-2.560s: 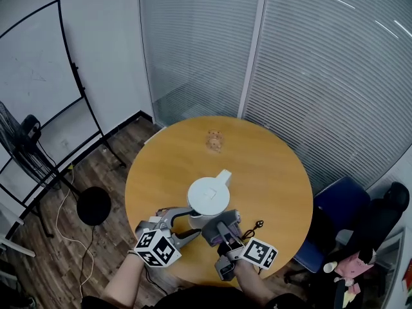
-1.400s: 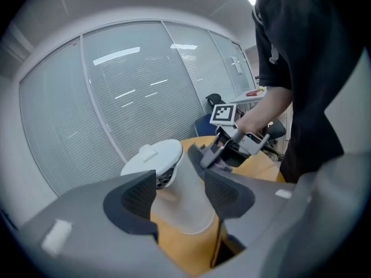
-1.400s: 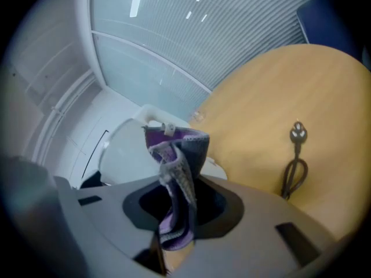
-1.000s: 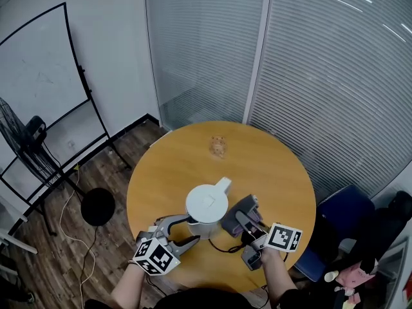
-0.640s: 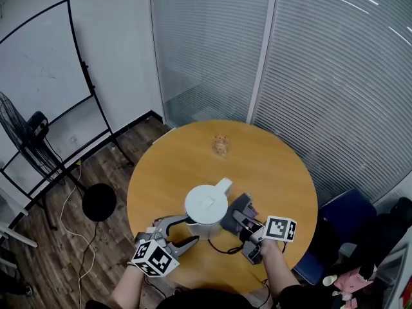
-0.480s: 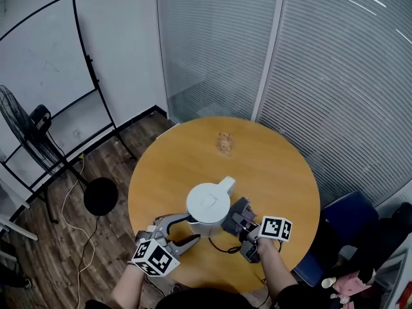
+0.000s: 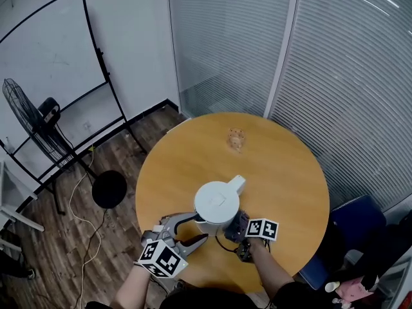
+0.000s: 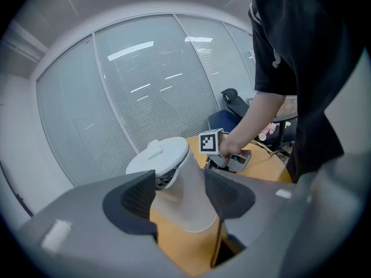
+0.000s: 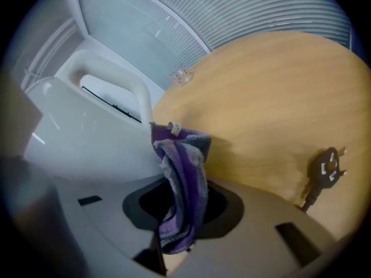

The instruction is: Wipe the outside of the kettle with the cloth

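So the white kettle (image 7: 215,200) is standing upright on the round wooden table (image 7: 277,166), on the side nearest the person, lid on and spout pointing away.

The right gripper (image 7: 235,228) has its jaws pinched together on a purple and grey cloth (image 9: 182,181). In the right gripper view the cloth sticks up out of the jaws in a bunched fold and its top edge sits right against the kettle's white side, just under the handle (image 9: 113,91). From the head view that gripper is tucked in tight on the kettle's right.

The left gripper (image 7: 196,228) is spread wide with nothing clamped in it. Its own view shows the kettle's lower body framed between the two dark pads (image 8: 138,198) — I can't tell whether they actually touch the kettle or just sit either side of it. You can also see the person's hand (image 8: 232,146) on the other gripper behind the kettle there.

Other bits: a black plug (image 9: 326,168) lying on the table off to the right of the cloth, and a small clear-ish thing (image 7: 236,138) on the far side of the table, well apart from the kettle — too small to say what it is.
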Motion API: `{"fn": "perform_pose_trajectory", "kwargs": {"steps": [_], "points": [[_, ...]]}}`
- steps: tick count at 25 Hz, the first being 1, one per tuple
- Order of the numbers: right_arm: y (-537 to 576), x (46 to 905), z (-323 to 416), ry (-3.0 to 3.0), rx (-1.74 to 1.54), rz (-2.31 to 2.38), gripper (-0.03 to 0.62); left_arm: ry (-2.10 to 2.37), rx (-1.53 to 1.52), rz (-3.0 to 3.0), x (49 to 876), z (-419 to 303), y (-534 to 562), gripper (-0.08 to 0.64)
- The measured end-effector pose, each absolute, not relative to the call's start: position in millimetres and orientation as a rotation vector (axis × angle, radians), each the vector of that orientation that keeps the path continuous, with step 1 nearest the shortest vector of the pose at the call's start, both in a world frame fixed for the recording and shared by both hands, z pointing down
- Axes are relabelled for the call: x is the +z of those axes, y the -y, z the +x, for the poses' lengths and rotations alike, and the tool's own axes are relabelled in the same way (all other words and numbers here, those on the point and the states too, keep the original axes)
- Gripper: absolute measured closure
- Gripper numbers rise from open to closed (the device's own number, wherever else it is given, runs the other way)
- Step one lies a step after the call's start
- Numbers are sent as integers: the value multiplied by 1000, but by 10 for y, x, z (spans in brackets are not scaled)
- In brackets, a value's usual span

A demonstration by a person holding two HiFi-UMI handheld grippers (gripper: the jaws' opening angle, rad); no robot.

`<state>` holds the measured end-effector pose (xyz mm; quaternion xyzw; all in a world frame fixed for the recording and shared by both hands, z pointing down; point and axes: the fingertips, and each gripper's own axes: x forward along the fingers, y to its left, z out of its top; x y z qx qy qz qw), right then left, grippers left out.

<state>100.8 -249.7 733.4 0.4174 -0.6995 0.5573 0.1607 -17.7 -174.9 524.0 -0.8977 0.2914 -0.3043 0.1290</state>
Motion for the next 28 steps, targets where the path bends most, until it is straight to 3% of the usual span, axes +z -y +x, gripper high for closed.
{"fn": "perform_pose_trajectory", "kwargs": {"steps": [9,24,28], "points": [[2468,7186,1069,2016,1580,1275,495,-834,-863,-2613,5227,-188,1726,304],[1717,5969,1153,2321,1328,1568,495,-878,-710,-2658,5188,-271,1652,307],[1462,5753,1149,2358,1218,1654,495,-915,-619,-2662,5139,-351,1531,390]]}}
